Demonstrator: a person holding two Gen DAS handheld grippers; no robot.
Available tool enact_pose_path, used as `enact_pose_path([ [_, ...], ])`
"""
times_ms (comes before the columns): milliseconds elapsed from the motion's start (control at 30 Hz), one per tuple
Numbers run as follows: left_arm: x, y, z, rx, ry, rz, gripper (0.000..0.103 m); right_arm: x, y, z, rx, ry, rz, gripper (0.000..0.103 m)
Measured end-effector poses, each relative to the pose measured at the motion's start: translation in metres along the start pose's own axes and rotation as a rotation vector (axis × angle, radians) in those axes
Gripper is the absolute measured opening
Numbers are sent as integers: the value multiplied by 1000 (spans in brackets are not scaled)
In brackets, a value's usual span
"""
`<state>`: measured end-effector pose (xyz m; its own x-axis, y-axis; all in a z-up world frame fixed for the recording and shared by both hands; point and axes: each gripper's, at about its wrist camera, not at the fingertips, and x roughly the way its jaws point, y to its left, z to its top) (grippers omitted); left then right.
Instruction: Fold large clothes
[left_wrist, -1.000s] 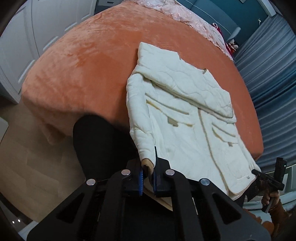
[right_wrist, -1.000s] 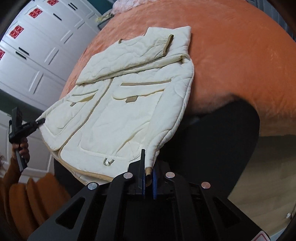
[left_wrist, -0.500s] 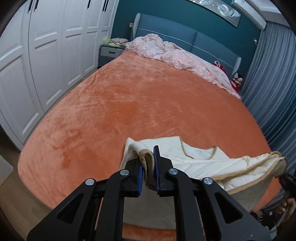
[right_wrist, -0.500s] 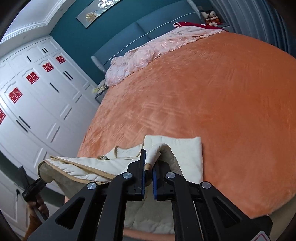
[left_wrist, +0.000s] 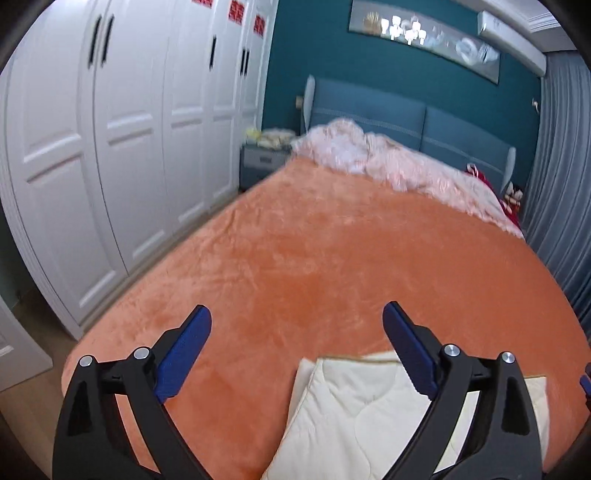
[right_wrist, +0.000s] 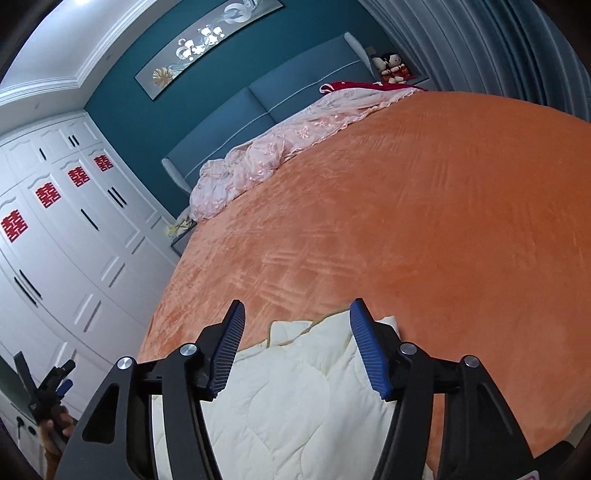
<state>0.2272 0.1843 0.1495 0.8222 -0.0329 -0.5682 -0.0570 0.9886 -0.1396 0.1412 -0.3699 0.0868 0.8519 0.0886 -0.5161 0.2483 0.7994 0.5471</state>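
A cream quilted jacket (left_wrist: 354, 417) lies folded at the near edge of the orange bed (left_wrist: 332, 266). It also shows in the right wrist view (right_wrist: 295, 406). My left gripper (left_wrist: 297, 332) is open and empty, just above the jacket's left part. My right gripper (right_wrist: 297, 325) is open and empty, above the jacket's far edge. The left gripper also shows at the far left of the right wrist view (right_wrist: 55, 384).
A pink quilt (left_wrist: 388, 166) is bunched at the blue headboard (left_wrist: 406, 114). White wardrobes (left_wrist: 110, 147) stand along the left of the bed, with a nightstand (left_wrist: 262, 162) in the corner. Grey curtains (right_wrist: 498, 48) hang on the right.
Both grippers carried the jacket's lower part up and over onto the bed, folding it. Both have opened and let go of the jacket.
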Motion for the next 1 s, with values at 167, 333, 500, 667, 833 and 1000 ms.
enact_pose_path([
  [167,60,0,-27,-33,246,-98,91,30,-4,1,-48,99,-112,64],
  [333,124,2,-67,-142,437,-145,87,69,-14,-7,-98,202,-201,66],
  [500,152,-10,-77,-127,492,-168,29,107,-15,-5,-120,269,-195,35],
  [667,149,-26,-56,-94,385,-132,12,108,11,2,-185,182,-252,8],
  [833,186,-42,-67,-32,422,-9,12,140,-4,-9,-194,221,-342,8],
  [1000,208,-45,-93,-3,423,74,14,167,-38,-31,-141,299,-311,8],
])
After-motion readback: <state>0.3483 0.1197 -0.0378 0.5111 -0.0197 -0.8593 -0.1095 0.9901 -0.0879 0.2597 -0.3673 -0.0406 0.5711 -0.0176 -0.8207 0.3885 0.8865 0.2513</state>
